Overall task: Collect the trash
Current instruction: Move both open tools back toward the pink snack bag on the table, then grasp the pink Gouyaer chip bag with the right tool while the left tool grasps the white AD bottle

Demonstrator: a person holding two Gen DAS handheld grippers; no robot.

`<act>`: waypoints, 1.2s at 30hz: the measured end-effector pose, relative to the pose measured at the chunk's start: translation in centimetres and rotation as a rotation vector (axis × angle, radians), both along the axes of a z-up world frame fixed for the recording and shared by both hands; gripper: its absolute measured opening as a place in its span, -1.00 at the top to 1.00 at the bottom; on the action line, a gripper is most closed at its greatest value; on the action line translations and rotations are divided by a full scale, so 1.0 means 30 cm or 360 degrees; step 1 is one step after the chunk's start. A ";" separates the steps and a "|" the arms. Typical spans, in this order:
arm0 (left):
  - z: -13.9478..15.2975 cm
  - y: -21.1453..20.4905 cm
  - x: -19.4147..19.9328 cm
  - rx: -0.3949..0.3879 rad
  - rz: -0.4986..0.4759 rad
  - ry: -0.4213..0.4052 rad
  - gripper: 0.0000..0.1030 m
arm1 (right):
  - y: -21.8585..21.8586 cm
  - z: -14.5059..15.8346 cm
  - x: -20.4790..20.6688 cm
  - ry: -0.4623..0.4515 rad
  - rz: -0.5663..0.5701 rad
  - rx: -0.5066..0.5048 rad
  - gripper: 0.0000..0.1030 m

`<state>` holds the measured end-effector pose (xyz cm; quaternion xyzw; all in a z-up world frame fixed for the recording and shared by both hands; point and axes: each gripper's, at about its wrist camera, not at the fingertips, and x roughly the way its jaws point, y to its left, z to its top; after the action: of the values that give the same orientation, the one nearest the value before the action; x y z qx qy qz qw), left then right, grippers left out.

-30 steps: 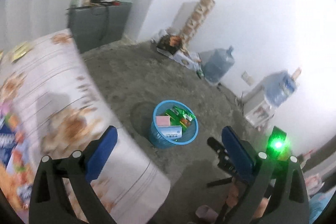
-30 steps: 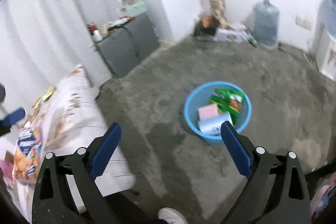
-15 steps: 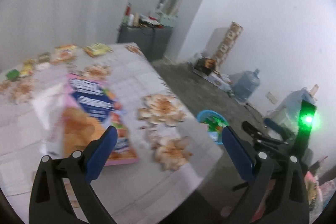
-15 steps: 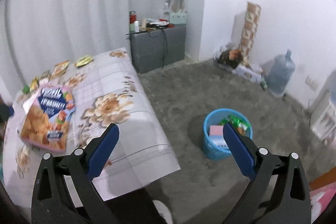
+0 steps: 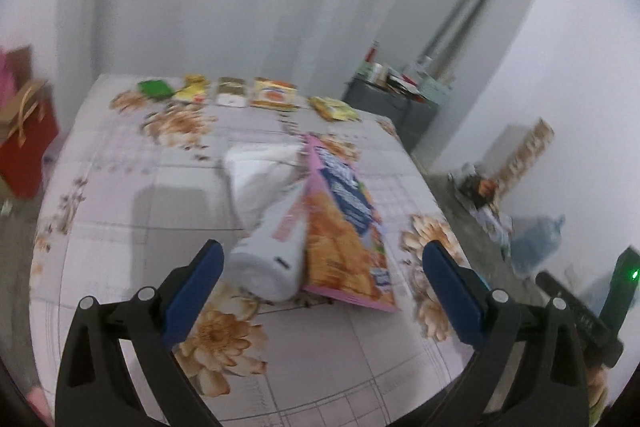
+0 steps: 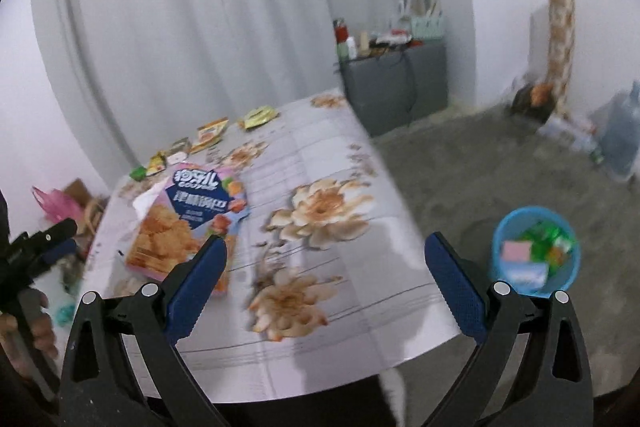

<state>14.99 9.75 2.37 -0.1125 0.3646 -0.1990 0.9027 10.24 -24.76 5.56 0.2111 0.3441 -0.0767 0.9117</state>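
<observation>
A pink and orange snack box (image 5: 344, 239) lies on the flowered table (image 5: 132, 195), leaning on a white paper roll (image 5: 268, 223). It also shows in the right wrist view (image 6: 188, 223). Several small snack wrappers (image 5: 272, 95) line the table's far edge. My left gripper (image 5: 320, 283) is open and empty, just short of the roll and box. My right gripper (image 6: 324, 279) is open and empty above the table's near part. A blue bin (image 6: 536, 255) with trash stands on the floor at the right.
A grey cabinet (image 6: 396, 83) with bottles stands against the curtain. A water jug (image 6: 620, 131) and boxes sit by the far wall. A red gift bag (image 5: 24, 139) stands left of the table. The concrete floor (image 6: 480, 163) lies between table and bin.
Both grippers have swung from the bin on the floor back toward the table. The left one has closed in on the roll and snack box. Both stayed open.
</observation>
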 end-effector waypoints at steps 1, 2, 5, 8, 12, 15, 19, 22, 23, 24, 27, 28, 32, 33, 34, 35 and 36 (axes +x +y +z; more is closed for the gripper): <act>-0.008 0.018 0.005 -0.0024 0.0016 0.0016 -0.89 | 0.004 -0.009 0.019 0.0017 0.0031 0.0035 -0.84; -0.017 0.035 0.010 -0.0048 0.0035 0.0039 -0.89 | 0.010 -0.021 0.044 0.0032 0.0074 0.0083 -0.84; -0.036 0.063 0.030 -0.0092 0.0084 0.0073 -0.89 | 0.043 -0.039 0.088 0.0052 0.0160 0.0162 -0.84; -0.054 0.085 0.063 -0.0119 0.0094 0.0117 -0.89 | 0.122 -0.028 0.135 0.0008 0.0313 0.0105 -0.71; -0.073 0.112 0.111 -0.0170 0.0134 0.0146 -0.89 | 0.312 -0.020 0.170 -0.0037 0.0604 -0.0167 -0.64; -0.086 0.118 0.133 -0.0140 0.0134 0.0125 -0.89 | 0.457 -0.045 0.194 -0.0021 0.0785 -0.0371 -0.59; -0.105 0.116 0.149 -0.0114 0.0088 0.0110 -0.89 | 0.610 -0.097 0.226 0.0014 0.0940 -0.0647 -0.52; -0.115 0.113 0.159 -0.0123 0.0052 0.0106 -0.89 | 0.684 -0.138 0.243 0.0057 0.1002 -0.0850 -0.40; -0.119 0.113 0.161 -0.0124 0.0047 0.0105 -0.89 | 0.698 -0.150 0.250 0.0070 0.1005 -0.0906 -0.37; -0.121 0.113 0.163 -0.0126 0.0043 0.0102 -0.89 | 0.707 -0.160 0.256 0.0078 0.0998 -0.0952 -0.31; -0.129 0.107 0.168 -0.0146 0.0007 0.0097 -0.89 | 0.709 -0.190 0.284 0.0118 0.0951 -0.1030 -0.01; -0.132 0.102 0.169 -0.0151 -0.0009 0.0098 -0.89 | 0.700 -0.201 0.297 0.0148 0.0930 -0.1032 0.22; -0.136 0.076 0.165 -0.0162 -0.0076 0.0087 -0.89 | 0.648 -0.214 0.313 0.0188 0.0870 -0.0973 0.62; -0.135 0.070 0.162 -0.0165 -0.0093 0.0082 -0.89 | 0.634 -0.207 0.308 0.0184 0.0853 -0.0975 0.71; -0.134 0.063 0.159 -0.0167 -0.0109 0.0074 -0.89 | 0.617 -0.198 0.298 0.0182 0.0825 -0.0996 0.75; -0.133 0.055 0.157 -0.0168 -0.0128 0.0066 -0.89 | 0.605 -0.194 0.290 0.0185 0.0809 -0.1016 0.77; -0.132 0.048 0.155 -0.0167 -0.0139 0.0063 -0.89 | 0.597 -0.188 0.276 0.0194 0.0796 -0.1040 0.80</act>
<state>19.66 11.19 -1.61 -0.1474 0.3762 -0.2548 0.8785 18.54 -6.85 -0.09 -0.1843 0.3956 0.0298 0.8992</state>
